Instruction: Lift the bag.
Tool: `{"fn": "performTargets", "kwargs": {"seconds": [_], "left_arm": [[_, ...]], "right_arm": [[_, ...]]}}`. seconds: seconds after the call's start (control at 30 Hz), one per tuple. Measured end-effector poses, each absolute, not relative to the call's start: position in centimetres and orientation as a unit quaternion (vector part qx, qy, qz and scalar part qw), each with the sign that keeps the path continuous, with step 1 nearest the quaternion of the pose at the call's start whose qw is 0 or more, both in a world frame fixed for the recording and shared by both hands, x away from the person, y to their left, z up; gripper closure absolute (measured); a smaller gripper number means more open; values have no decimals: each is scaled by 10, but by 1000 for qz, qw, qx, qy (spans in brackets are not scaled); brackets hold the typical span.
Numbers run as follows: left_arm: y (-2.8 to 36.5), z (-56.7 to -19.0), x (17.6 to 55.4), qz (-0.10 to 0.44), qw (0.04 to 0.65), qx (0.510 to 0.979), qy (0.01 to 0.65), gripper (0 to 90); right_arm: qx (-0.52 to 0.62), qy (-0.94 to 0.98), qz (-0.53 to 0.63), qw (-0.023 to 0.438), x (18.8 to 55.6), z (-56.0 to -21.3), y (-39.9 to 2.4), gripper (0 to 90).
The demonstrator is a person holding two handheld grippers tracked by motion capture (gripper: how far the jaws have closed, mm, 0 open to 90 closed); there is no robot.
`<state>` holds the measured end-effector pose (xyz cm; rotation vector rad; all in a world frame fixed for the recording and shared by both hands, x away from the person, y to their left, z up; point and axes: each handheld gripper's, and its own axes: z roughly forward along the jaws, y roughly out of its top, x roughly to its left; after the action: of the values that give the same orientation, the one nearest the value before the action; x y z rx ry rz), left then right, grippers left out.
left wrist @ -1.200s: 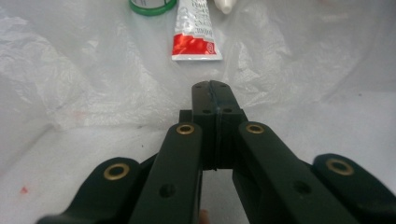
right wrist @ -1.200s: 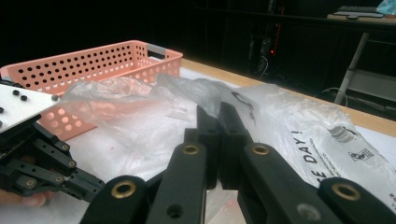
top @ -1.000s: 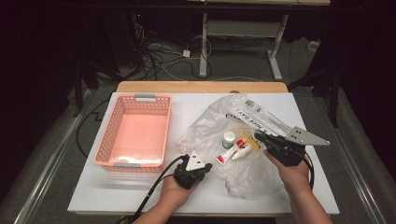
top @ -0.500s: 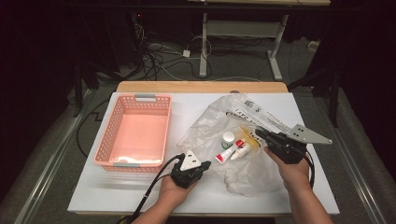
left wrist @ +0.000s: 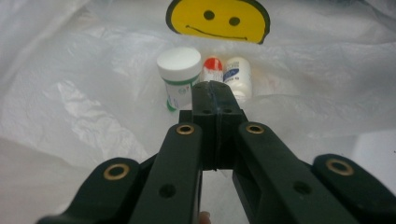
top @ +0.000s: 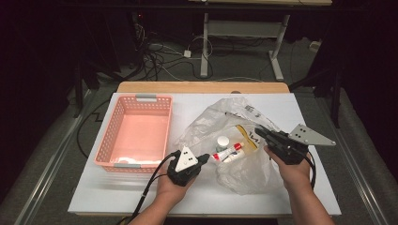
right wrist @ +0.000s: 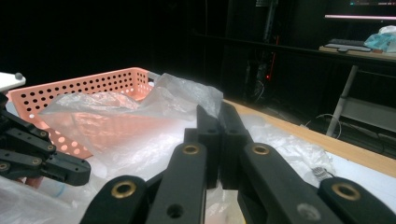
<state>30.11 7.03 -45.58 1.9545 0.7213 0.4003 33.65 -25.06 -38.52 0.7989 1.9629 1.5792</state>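
High view: my left gripper [top: 202,159] sits shut and empty at the mouth of the clear plastic bag [top: 244,168], just short of the white jar [top: 222,141] and red-capped tube [top: 228,152] lying inside. My right gripper [top: 261,133] is closed on the bag's far edge, holding it up. I judge this the approach before taking items out toward the pink basket [top: 136,133].

Left gripper view: jaws pressed together, aimed at the jar [left wrist: 179,74], tube [left wrist: 213,67] and a small white bottle [left wrist: 237,74] below a yellow smiley sticker [left wrist: 218,19]. The next move calls for opening before advancing.

Right gripper view: jaws closed, film pinched between them.

Against the frame a second ago, my left gripper has lifted and edged toward the bag; my right has hardly moved.
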Motion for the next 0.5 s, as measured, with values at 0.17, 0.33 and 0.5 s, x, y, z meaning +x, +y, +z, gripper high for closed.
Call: {"fn": "performTargets", "kwargs": {"seconds": [0.17,0.33,0.5], "left_arm": [[71,-448,301,171,500,795,296,883],[74,-442,301,177,512,787,295,882],[75,-435,303,196,511,785,290,883]], "right_arm": [[295,717,580,247,336,-384,-250,900],[296,716,580,251,335,-384,-250,900],[296,717,578,253,335,-386,-247,900]]}}
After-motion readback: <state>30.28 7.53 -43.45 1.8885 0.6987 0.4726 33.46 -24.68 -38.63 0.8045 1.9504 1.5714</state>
